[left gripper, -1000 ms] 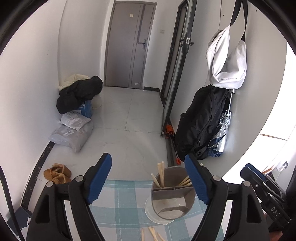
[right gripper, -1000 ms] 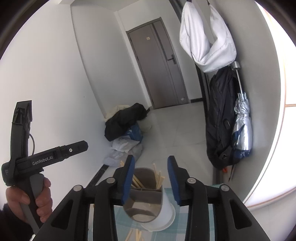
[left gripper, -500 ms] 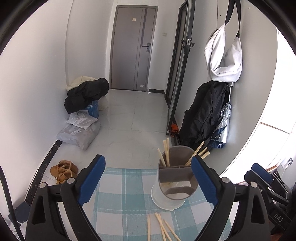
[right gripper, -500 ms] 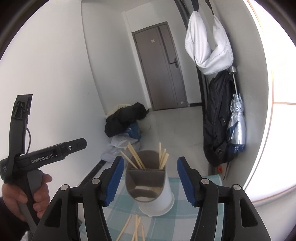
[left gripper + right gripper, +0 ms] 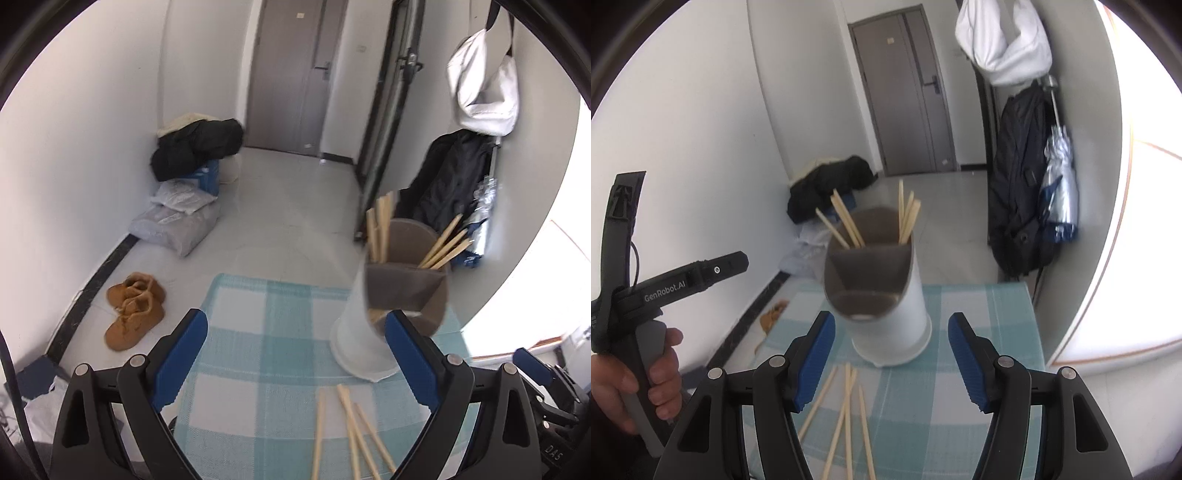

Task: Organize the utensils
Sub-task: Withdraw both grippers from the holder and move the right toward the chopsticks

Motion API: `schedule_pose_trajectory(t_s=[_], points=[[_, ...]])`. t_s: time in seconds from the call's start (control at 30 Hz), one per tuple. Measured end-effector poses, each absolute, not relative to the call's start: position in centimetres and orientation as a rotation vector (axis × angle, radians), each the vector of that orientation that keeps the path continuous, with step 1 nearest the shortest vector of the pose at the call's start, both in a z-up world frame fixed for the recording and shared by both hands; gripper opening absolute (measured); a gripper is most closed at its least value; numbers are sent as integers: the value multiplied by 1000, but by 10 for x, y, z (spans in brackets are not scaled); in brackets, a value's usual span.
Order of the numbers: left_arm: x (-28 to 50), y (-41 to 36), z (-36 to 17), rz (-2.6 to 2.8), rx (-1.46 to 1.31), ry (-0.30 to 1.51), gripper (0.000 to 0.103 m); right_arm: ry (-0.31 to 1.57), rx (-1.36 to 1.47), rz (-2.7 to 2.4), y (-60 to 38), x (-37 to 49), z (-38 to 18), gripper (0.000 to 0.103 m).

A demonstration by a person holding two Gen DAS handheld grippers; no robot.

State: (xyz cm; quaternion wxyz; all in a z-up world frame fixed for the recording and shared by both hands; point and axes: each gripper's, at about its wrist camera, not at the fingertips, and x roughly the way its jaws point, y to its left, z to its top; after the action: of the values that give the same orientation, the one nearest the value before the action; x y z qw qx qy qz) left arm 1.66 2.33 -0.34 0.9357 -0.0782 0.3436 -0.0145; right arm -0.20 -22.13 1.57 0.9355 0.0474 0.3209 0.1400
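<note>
A white utensil holder [image 5: 364,339] [image 5: 905,314] with a brown divided insert stands on a teal checked cloth [image 5: 266,332] [image 5: 979,314]. Several wooden chopsticks [image 5: 439,243] [image 5: 846,221] stick up from its back compartments. More loose chopsticks [image 5: 351,428] [image 5: 846,410] lie flat on the cloth in front of it. My left gripper [image 5: 295,365] hangs above the cloth, left of the holder, jaws wide with nothing between them. My right gripper [image 5: 892,362] is above the loose chopsticks, its jaws opening and empty. A hand [image 5: 635,376] holds the left gripper's handle in the right wrist view.
The cloth covers a small table whose far edge drops to a tiled floor. Brown boots [image 5: 135,310], bags and a dark coat pile [image 5: 195,147] lie along the left wall. A black jacket [image 5: 1019,184], a folded umbrella [image 5: 1058,184] and a white bag [image 5: 1004,40] hang at the right.
Both grippers have sunk toward the table and tipped down, bringing the cloth and loose chopsticks into view. Both pairs of jaws have spread wider.
</note>
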Motion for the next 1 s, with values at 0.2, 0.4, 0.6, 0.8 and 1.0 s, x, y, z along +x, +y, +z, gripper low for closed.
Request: schedule_pose_trajectory(t_s=[0.2, 0.4, 0.6, 0.8, 1.0], points=[[21, 32, -27, -3, -139, 748, 94, 769, 27, 295, -205, 11, -21, 63], [26, 44, -39, -1, -130, 783, 94, 881, -39, 320, -189, 24, -51, 63], [29, 54, -40, 26, -123, 775, 94, 990, -90, 351, -171, 35, -84, 60], [34, 64, -42, 29, -182, 810, 94, 1057, -153, 366, -159, 45, -105, 48], [39, 75, -44, 33, -238, 841, 94, 1091, -172, 382, -151, 47, -115, 37]])
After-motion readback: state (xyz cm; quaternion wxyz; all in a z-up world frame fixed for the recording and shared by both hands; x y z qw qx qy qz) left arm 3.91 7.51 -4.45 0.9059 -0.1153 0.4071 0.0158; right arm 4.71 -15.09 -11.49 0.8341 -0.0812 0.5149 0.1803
